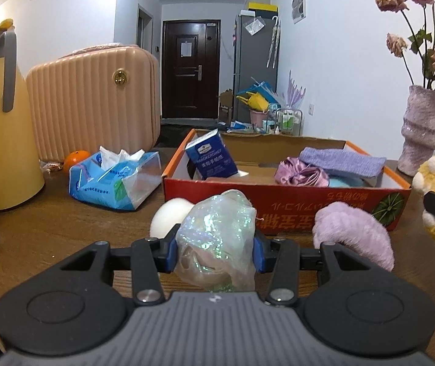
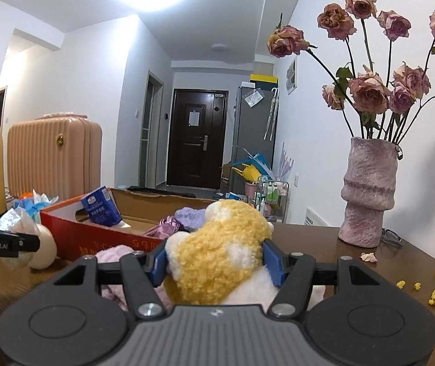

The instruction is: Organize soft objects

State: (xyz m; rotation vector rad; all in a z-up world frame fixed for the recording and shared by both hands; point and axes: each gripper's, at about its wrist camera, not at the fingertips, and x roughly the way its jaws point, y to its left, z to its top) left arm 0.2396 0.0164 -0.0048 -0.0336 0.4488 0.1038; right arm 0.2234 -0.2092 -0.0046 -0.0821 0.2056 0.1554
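Presently the left gripper (image 1: 215, 251) is clamped on a crumpled iridescent plastic bag (image 1: 217, 238); both blue pads press into its sides, and the bag bulges above and below the fingers. The bag sits just in front of the cardboard box (image 1: 293, 210), over the wooden table (image 1: 64, 231). A white egg-shaped object (image 1: 170, 217) lies just left of the bag, behind the left pad. A lilac plush piece (image 1: 351, 228) rests on the table to the right, touching or nearly touching the box's front wall — contact cannot be confirmed.

The right gripper (image 2: 217, 263) is closed on a yellow-and-white plush toy (image 2: 217, 259); its blue pads grip the toy on either side. The toy is held in front of the box, close to its right end.

Inside the box: a blue tissue pack (image 1: 211, 158) leaning upright at the left, a purple satin item (image 1: 299, 172) and a folded lavender cloth (image 1: 342, 160) at the right, the cloth lying partly over the satin.

Elsewhere on the table — an open blue wipes packet (image 1: 113, 180) left of the box, an orange (image 1: 76, 159) behind it, a yellow jug (image 1: 0, 116) at the far left, a pink ribbed case (image 1: 95, 100) standing behind. A pink vase of dried roses (image 2: 368, 192) stands right of the box; yellow crumbs (image 2: 431, 297) and a fallen petal (image 2: 369, 257) lie near its base.
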